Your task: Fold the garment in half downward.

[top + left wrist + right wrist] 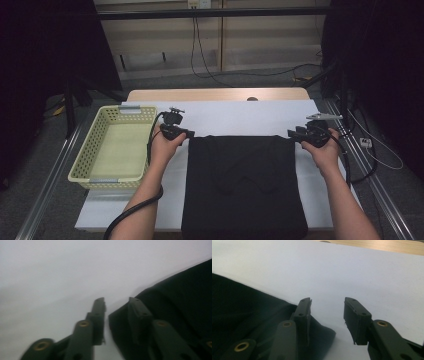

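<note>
A black folded cloth lies flat on a white sheet spread over the table. My left gripper sits at the cloth's far left corner, my right gripper at its far right corner. In the left gripper view the left gripper has its jaws apart, with the cloth edge lying loose by the right-hand jaw. In the right gripper view the right gripper is open too. The cloth corner rests under the left-hand jaw and reaches into the gap, unpinched.
A pale yellow plastic basket stands at the table's left, beside my left hand. The wooden table edge runs beyond the sheet. Cables trail from both grippers, and metal rails run along both sides of the table.
</note>
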`<state>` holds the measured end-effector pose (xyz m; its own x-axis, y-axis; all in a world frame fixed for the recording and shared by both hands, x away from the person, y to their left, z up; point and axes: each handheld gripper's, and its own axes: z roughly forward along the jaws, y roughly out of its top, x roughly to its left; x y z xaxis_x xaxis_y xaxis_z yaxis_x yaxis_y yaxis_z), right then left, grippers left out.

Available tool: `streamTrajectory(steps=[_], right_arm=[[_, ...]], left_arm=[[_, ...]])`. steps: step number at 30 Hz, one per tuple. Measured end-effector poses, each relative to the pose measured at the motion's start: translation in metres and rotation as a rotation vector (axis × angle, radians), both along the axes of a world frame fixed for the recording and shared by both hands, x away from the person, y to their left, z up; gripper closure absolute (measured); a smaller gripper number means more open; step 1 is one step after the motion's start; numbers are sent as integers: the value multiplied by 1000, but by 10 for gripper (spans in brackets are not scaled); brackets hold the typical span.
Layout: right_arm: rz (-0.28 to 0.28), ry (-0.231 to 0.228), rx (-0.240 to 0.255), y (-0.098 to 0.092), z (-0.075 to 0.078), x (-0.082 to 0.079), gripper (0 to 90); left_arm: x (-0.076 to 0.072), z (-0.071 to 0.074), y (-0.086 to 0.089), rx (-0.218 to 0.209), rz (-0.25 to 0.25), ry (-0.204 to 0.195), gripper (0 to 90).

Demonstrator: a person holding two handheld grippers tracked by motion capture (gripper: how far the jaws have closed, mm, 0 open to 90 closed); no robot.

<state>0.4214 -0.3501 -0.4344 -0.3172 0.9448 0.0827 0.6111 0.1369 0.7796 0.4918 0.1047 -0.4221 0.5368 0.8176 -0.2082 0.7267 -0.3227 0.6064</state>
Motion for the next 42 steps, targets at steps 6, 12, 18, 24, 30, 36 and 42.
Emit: streamTrajectory(steps=[6, 12, 18, 24, 30, 36, 42], right_arm=[[78, 3, 4, 11, 8, -18, 455], [157, 15, -11, 32, 7, -45, 381], [201, 7, -20, 48, 0, -71, 370], [242, 5, -26, 59, -5, -95, 336], [253, -1, -43, 66, -5, -113, 327], [280, 0, -64, 75, -8, -130, 326], [295, 1, -99, 79, -11, -143, 332]], left_arm=[[-15, 4, -7, -21, -83, -18, 274], [-39, 8, -17, -56, -160, -52, 192], [-61, 9, -29, -72, -235, -64, 162], [-84, 9, -45, -79, -296, -76, 161], [-108, 3, -60, -63, -352, -83, 156], [-125, -6, -64, -15, -427, -72, 316], [-137, -17, -46, 31, -400, -61, 444]])
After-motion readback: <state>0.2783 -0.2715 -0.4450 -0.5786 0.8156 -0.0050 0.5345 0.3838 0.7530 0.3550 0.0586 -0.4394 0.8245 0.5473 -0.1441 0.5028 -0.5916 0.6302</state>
